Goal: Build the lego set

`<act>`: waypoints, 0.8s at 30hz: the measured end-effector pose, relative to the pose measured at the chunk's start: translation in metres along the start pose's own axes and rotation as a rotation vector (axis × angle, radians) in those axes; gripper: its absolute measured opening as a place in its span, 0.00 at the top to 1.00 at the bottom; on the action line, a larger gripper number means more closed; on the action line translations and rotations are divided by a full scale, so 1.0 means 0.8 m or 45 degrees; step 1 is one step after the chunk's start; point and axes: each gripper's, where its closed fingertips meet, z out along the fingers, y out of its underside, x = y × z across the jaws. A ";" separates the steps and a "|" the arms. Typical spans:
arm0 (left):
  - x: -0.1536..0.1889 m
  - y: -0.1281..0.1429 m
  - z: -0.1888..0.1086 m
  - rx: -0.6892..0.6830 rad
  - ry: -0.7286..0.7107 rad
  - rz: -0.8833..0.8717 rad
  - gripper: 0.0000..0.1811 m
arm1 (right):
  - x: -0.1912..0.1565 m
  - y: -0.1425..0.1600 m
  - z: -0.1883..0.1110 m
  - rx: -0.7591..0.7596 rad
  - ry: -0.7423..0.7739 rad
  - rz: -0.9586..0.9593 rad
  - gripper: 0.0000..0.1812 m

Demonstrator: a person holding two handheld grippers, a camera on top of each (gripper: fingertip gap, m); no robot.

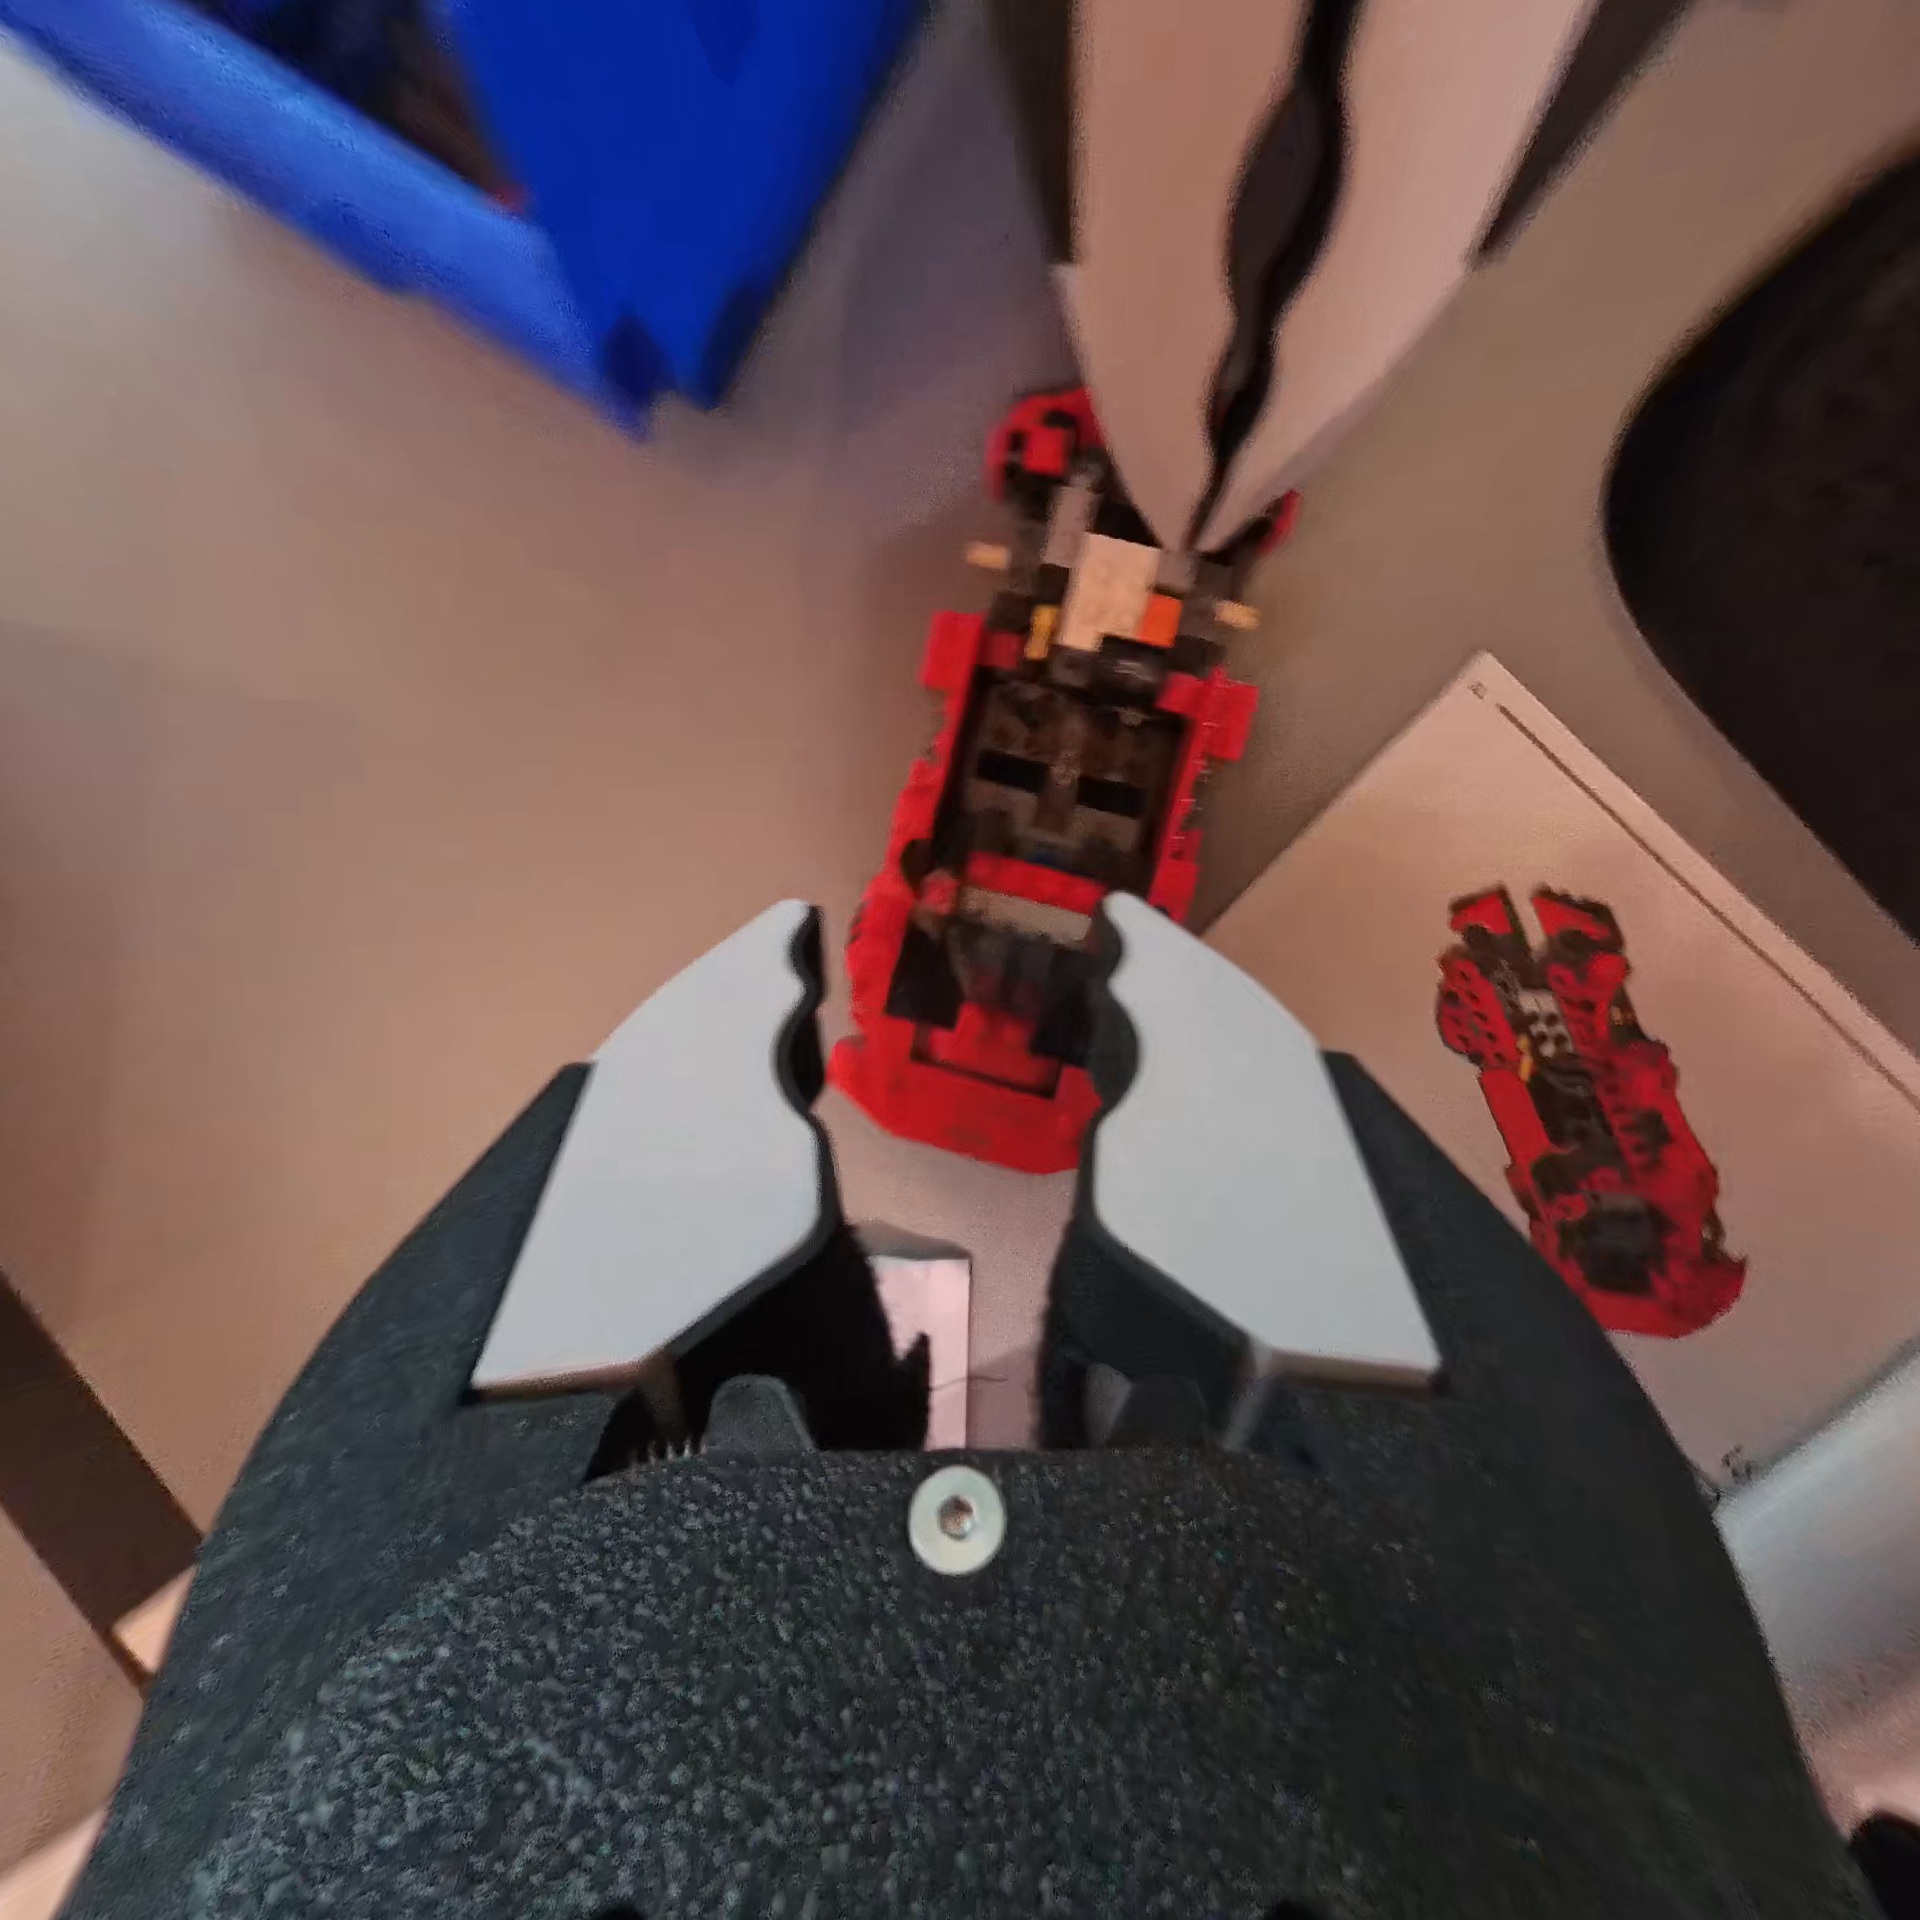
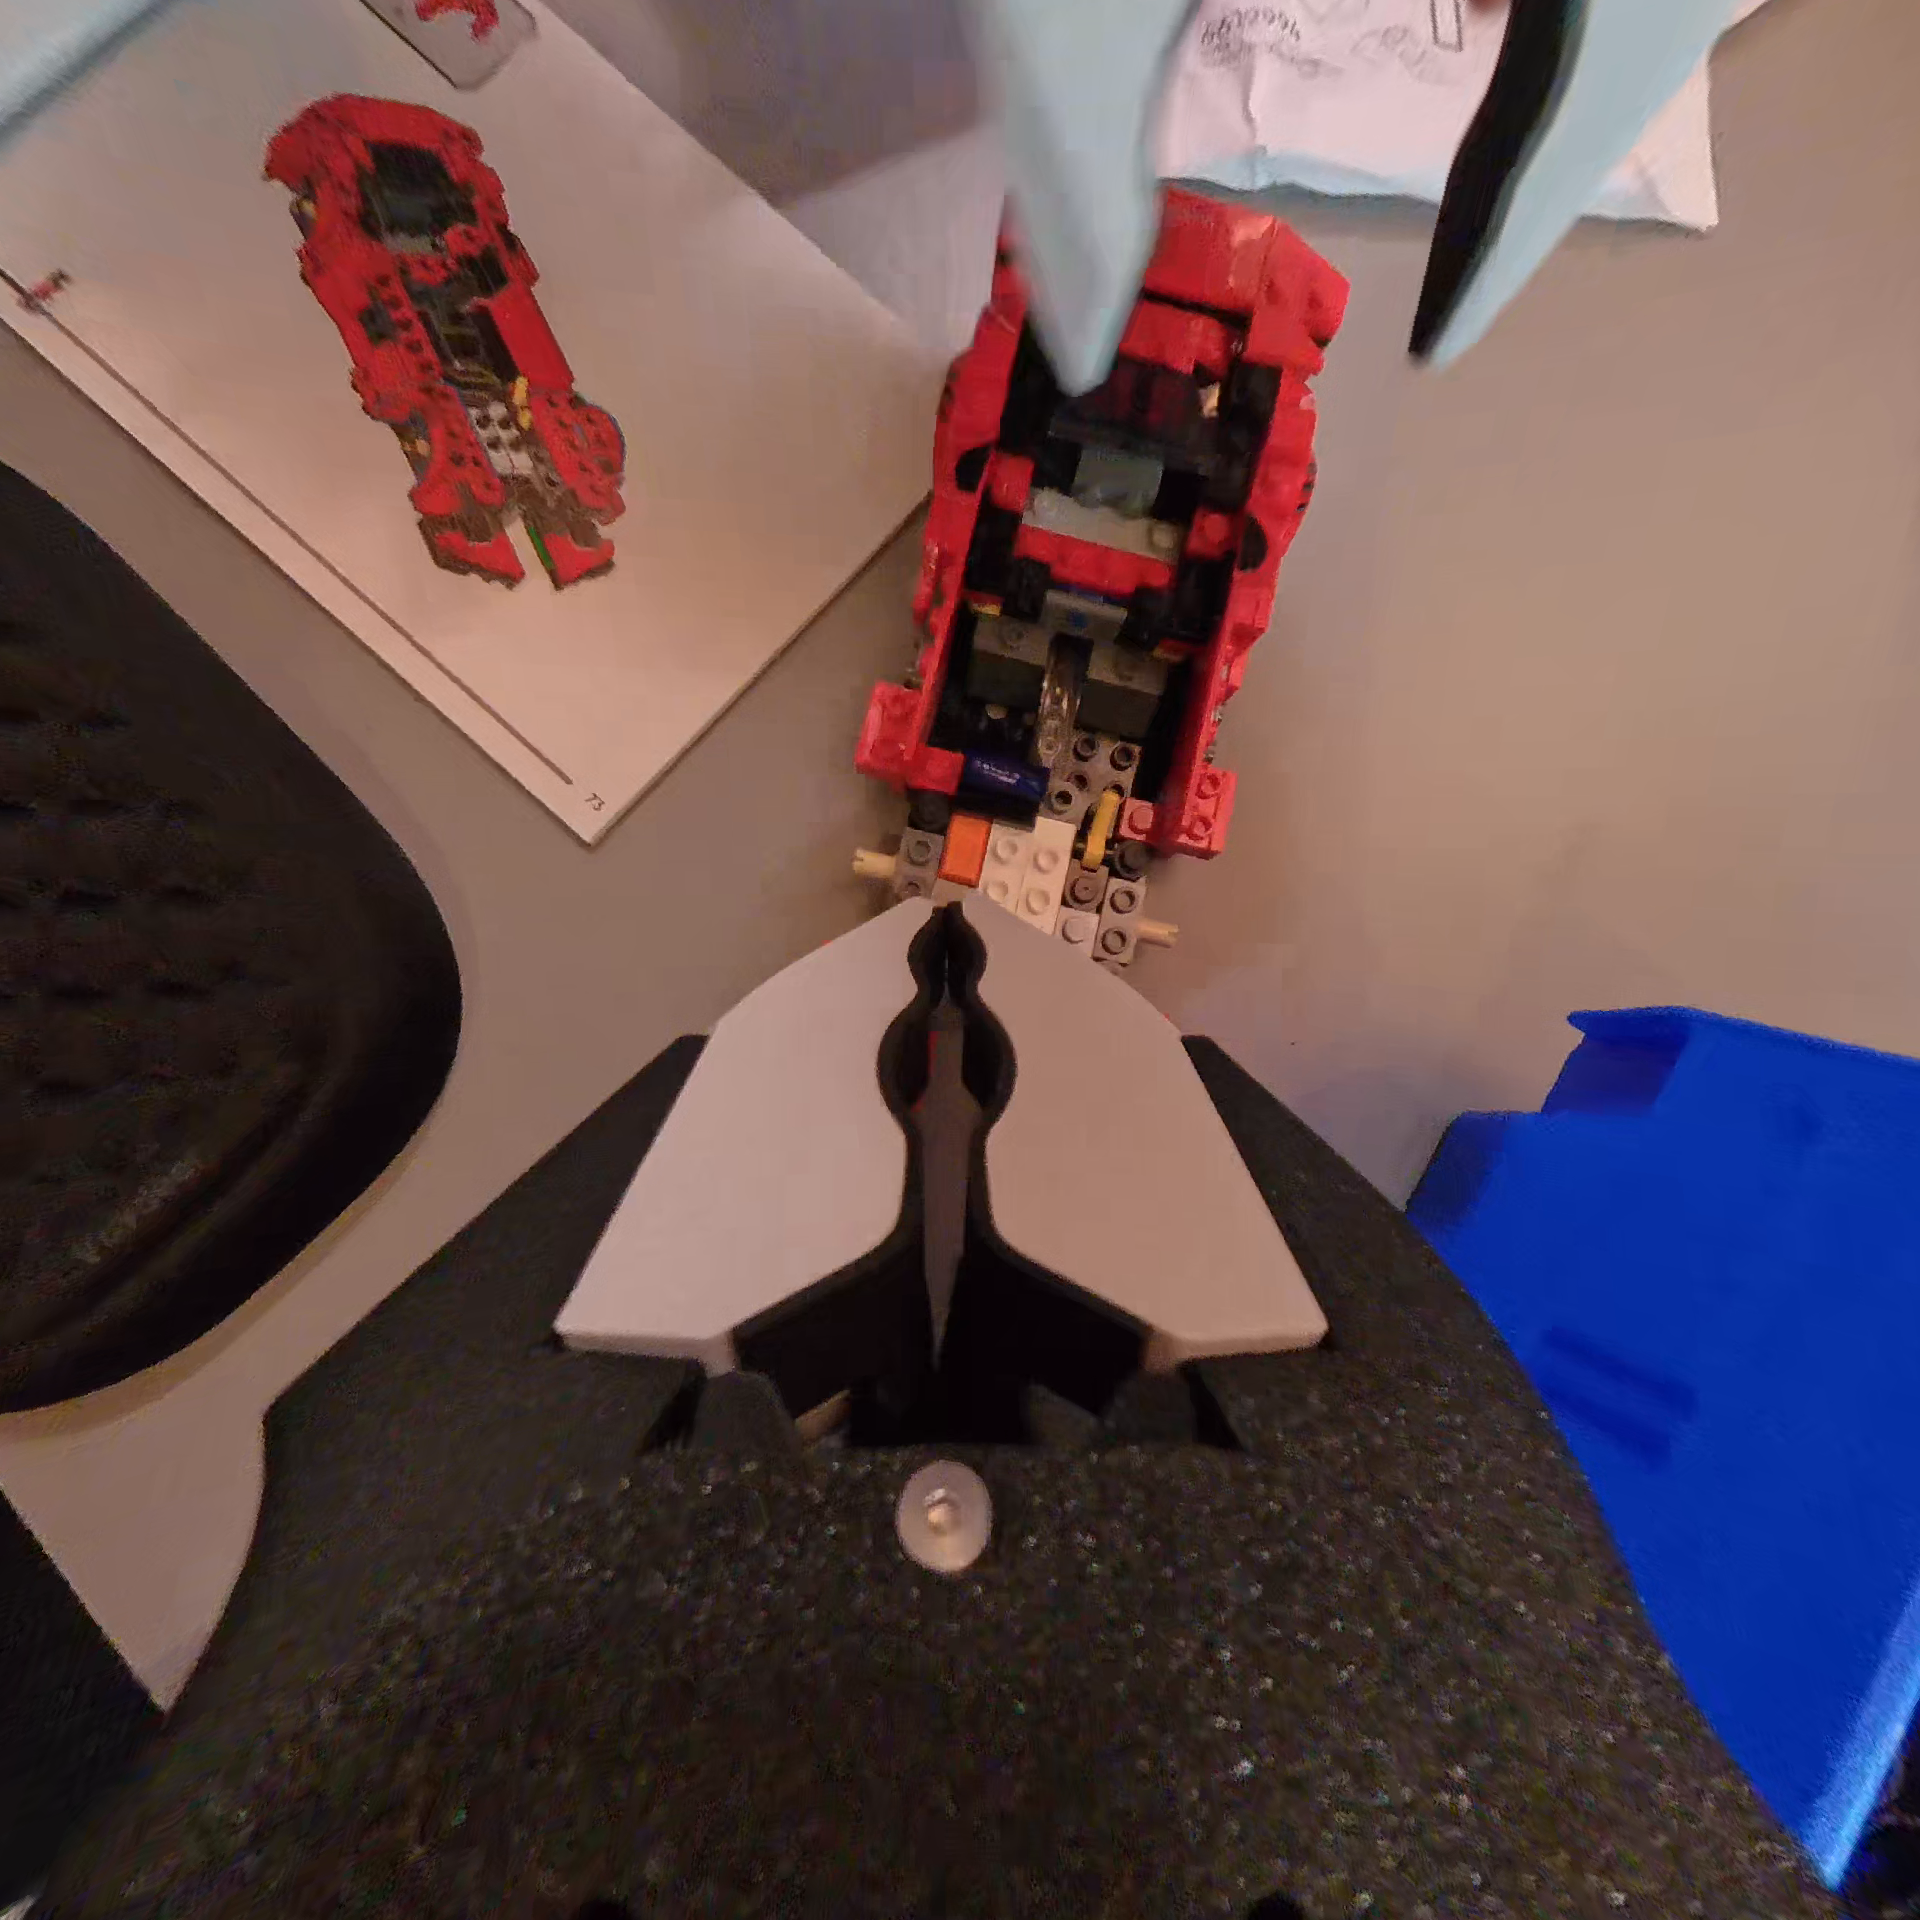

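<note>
Jaws spread on left gripper [image 1: 961, 925] over lego car [image 1: 1049, 831] — right gripper [image 2: 948, 906] pinched.

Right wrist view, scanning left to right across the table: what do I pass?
Black tray → instruction page → red lego car with the right gripper shut at its near end → blue bin.

Left gripper [image 1: 961, 925] fingers spread apart, right gripper [image 2: 948, 909] fingers pressed together

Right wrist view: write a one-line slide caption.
Right gripper, fingers shut, at the unfinished end of the red lego car, beside the instruction page.
</note>
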 end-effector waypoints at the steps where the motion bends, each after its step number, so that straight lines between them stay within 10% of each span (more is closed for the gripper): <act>1: -0.007 0.003 -0.007 0.056 -0.029 -0.079 0.81 | 0.002 0.002 0.002 -0.018 0.012 -0.003 1.00; 8: -0.027 0.037 -0.014 0.132 -0.141 -0.375 0.96 | 0.002 0.000 0.006 -0.083 -0.003 -0.007 1.00; 24: 0.012 0.000 -0.040 0.293 -0.080 -0.220 0.98 | 0.003 -0.009 0.015 -0.340 -0.028 0.023 1.00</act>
